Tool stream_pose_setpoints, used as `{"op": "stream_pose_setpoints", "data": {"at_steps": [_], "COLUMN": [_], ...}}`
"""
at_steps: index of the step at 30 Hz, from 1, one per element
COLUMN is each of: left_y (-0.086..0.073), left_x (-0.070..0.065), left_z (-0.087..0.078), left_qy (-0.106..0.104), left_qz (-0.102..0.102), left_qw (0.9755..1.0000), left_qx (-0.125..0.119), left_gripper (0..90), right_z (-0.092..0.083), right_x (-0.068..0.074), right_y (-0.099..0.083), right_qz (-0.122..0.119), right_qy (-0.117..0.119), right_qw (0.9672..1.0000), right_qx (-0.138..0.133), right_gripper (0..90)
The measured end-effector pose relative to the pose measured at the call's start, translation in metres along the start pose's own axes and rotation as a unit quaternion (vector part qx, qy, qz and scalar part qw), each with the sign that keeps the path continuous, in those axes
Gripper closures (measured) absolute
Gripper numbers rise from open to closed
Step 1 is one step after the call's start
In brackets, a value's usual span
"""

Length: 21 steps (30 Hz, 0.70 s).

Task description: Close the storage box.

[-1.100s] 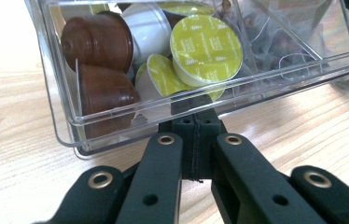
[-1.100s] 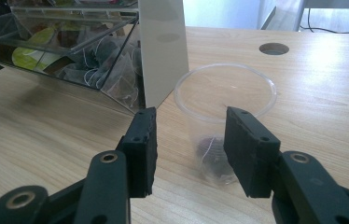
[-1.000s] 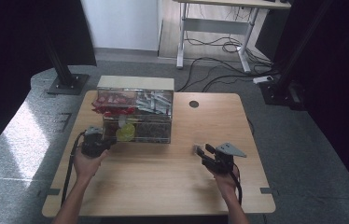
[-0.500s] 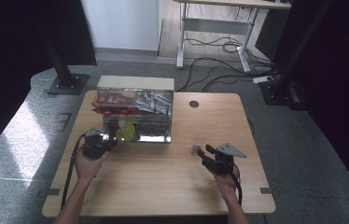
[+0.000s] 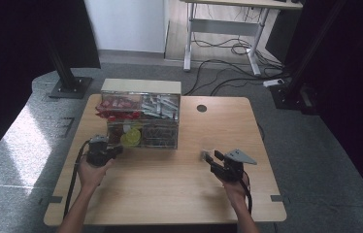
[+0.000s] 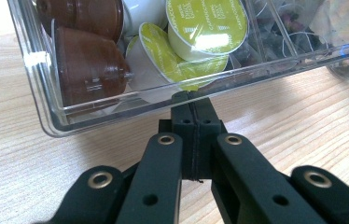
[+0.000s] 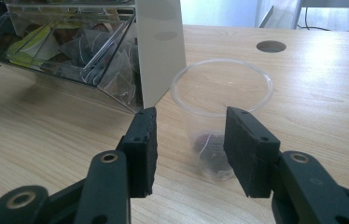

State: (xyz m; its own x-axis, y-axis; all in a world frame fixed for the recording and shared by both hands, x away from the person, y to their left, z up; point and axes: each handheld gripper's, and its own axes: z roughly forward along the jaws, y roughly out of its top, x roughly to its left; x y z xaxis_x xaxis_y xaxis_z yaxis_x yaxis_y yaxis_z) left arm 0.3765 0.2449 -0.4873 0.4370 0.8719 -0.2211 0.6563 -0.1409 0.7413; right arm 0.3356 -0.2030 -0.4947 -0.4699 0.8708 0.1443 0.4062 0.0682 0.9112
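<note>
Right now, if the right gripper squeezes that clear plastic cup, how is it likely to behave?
The clear plastic cup looks thin-walled, so it would probably flex or crumple under a firm pinch from the right gripper. With just a tea bag at its bottom, it is likely very light and easy to tip or slide on the smooth wooden table.

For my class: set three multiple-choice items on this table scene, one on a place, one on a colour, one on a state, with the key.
1. Where does the clear cup stand? A in a sink; B on the table by the right gripper; C on a shelf.
2. What colour are the lids of the pale capsules in the drawer? A green; B blue; C red.
3. How are the left gripper's jaws? A wide open; B shut; C around a spoon.
Key: B, it stands on bare wood; A, the lids are lime green; B, the pads meet.
</note>
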Motion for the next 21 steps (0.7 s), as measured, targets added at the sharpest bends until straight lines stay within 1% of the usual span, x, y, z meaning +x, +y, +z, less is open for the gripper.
{"op": "stream_pose_setpoints", "data": {"at_steps": [6,14,16,17,21], "left_y": [-0.0005,-0.0021,-0.0028,-0.0031,-0.004], "left_x": [-0.0001,-0.0016,-0.0021,-0.0027,-0.0037], "left_z": [0.0007,0.0017,0.0024,0.0029,0.003], "left_qy": [-0.005,-0.005,-0.006,-0.004,-0.003], "left_qz": [-0.004,-0.001,0.0,0.002,0.004], "left_qw": [1.0,1.0,0.9999,0.9999,0.9999], "left_qx": [0.003,0.007,0.009,0.012,0.01], "left_gripper": [90.0,90.0,90.0,90.0,90.0], "right_z": [0.0,0.0,-0.0002,-0.0002,-0.0001], "right_x": [-0.0003,-0.0019,-0.002,-0.0021,-0.0018], "right_y": [-0.0002,-0.0011,-0.001,-0.001,-0.001], "right_qz": [0.001,0.003,0.002,0.003,0.003], "right_qy": [0.0,-0.002,-0.002,-0.002,-0.002], "right_qw": [1.0,1.0,1.0,1.0,1.0], "right_qx": [-0.002,-0.001,-0.002,-0.002,-0.002], "right_gripper": [53.8,53.8,53.8,53.8,53.7]}}
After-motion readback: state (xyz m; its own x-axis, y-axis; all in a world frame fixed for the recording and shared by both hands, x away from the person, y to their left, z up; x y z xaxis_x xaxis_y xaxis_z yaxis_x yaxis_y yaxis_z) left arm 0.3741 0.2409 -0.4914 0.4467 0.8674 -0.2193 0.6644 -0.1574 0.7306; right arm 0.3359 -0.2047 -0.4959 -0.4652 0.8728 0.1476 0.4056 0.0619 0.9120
